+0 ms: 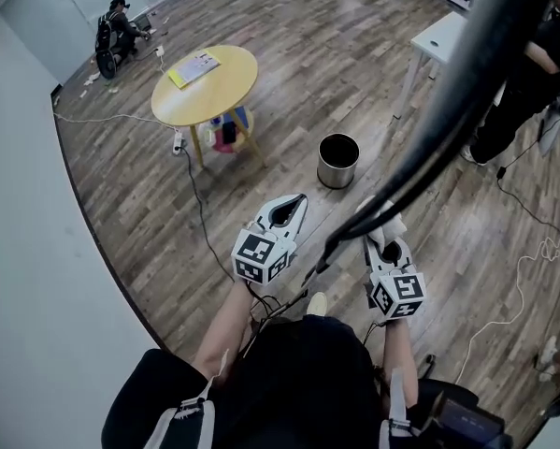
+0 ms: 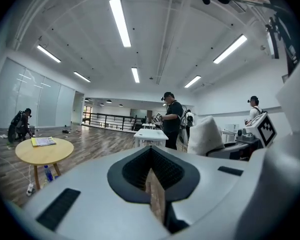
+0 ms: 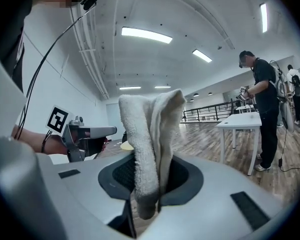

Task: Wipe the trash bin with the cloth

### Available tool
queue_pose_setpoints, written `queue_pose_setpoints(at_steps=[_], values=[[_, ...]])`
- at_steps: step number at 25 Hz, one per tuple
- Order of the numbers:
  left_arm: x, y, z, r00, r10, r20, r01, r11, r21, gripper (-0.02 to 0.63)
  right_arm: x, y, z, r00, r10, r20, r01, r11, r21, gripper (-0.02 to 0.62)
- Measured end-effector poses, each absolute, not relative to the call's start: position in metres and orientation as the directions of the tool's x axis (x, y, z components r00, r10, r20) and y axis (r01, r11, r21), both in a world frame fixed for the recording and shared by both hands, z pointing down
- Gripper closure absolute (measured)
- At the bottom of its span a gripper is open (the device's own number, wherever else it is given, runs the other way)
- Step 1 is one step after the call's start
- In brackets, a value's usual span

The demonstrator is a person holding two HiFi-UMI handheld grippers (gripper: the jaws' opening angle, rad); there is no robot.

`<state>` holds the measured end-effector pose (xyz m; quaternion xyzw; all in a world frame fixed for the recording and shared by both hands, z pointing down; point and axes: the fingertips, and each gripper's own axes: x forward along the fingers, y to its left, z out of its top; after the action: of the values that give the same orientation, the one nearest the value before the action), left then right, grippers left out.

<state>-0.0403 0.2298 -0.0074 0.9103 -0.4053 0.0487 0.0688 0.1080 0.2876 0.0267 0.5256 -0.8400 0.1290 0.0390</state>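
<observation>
Two grippers sit close below my head camera, each a pale grey plastic shell with a marker cube at its back. My left gripper (image 1: 296, 204) has its jaws drawn together on nothing; in its own view the ribbed black pads (image 2: 165, 171) meet, leaving only a thin slit through which brown floor shows. My right gripper (image 1: 384, 238) is clamped on the cloth (image 3: 151, 134), a thick, nubbly off-white towel folded lengthwise, standing up out of the dark pads and drooping at its top. A black cable (image 1: 466, 73) crosses the head view diagonally above that hand.

Under me is a wooden plank floor (image 1: 289, 82) in mixed brown and grey tones, with thin cords trailing across it. The trash bin (image 1: 337, 160) stands upright on the planks ahead, a small round metal cylinder with a dark open mouth, well apart from both sets of jaws and roughly in line with the gap between them; the cloth is not touching it.

Beyond it to the left is a round yellow table (image 1: 205, 84) on wooden legs, papers on top. A white rectangular table (image 1: 438, 37) stands to the right, with a person in black (image 3: 260, 99) beside it. Long ceiling strip lights run overhead.
</observation>
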Motion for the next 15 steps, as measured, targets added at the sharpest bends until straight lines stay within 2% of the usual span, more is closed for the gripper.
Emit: queue_pose_setpoints(at_steps=[15], values=[[-0.046, 0.108, 0.014, 0.662, -0.727, 0.181, -0.748, -0.655, 0.105, 0.611, 0.105, 0.168, 0.053, -0.455, -0.859, 0.234, -0.887, 0.413, -0.206, 0.500]])
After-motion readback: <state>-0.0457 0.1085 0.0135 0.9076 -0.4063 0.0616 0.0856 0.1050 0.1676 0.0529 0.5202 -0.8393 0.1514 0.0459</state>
